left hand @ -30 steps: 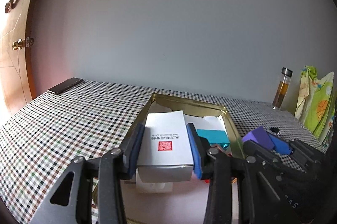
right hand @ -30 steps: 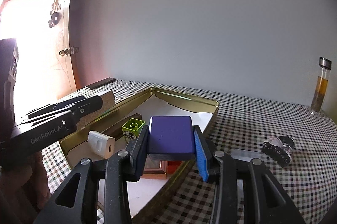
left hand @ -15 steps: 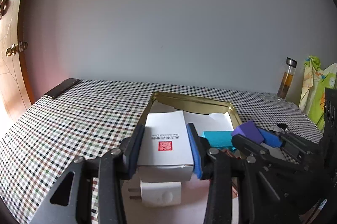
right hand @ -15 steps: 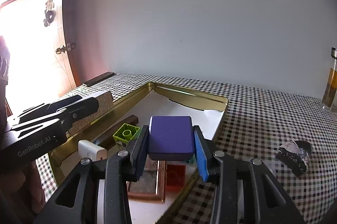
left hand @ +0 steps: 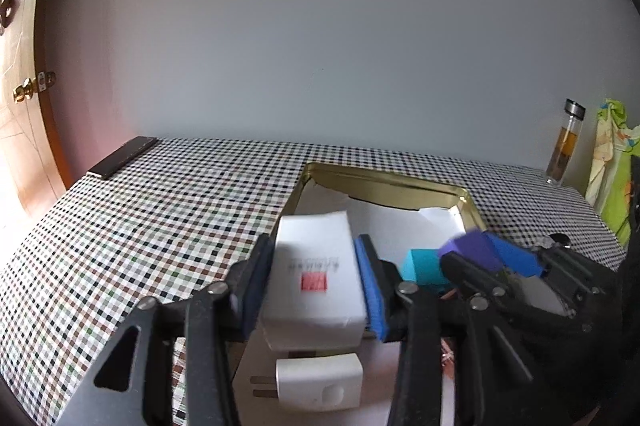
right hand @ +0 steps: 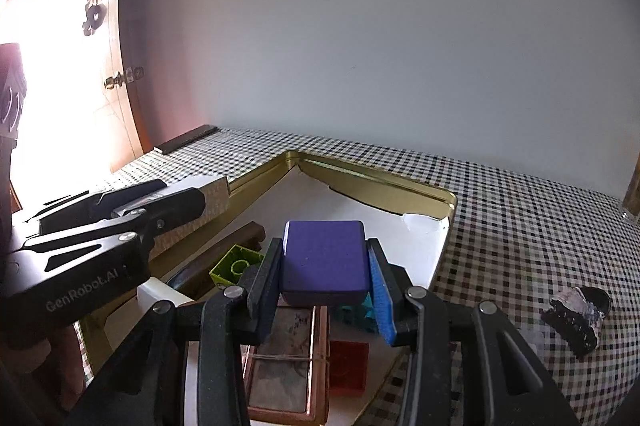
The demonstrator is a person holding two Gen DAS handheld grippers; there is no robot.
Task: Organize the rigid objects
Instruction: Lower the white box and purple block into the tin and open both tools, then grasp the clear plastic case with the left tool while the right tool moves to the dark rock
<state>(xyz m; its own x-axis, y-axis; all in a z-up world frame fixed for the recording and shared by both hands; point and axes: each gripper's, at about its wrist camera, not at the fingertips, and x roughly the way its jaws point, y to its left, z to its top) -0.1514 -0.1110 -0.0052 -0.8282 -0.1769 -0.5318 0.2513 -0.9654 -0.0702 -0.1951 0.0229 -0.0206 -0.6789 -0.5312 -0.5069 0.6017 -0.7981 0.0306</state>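
Observation:
A white box with a red stamp sits between the jaws of my left gripper, above the near left corner of a gold tin tray. Those jaws are opening and the box looks blurred, loose between the pads. My right gripper is shut on a purple block, held over the tray. In the tray lie a white charger, a teal block, a green brick, a framed picture and a red block.
The table wears a checked cloth. A dark flat bar lies at its far left corner and a glass bottle stands at the far right. A black-and-white lump lies right of the tray. A wooden door is on the left.
The left jaws have widened and the white box now shows blurred and looser between them. Both grippers have shifted over the tray; more of the charger shows below the box.

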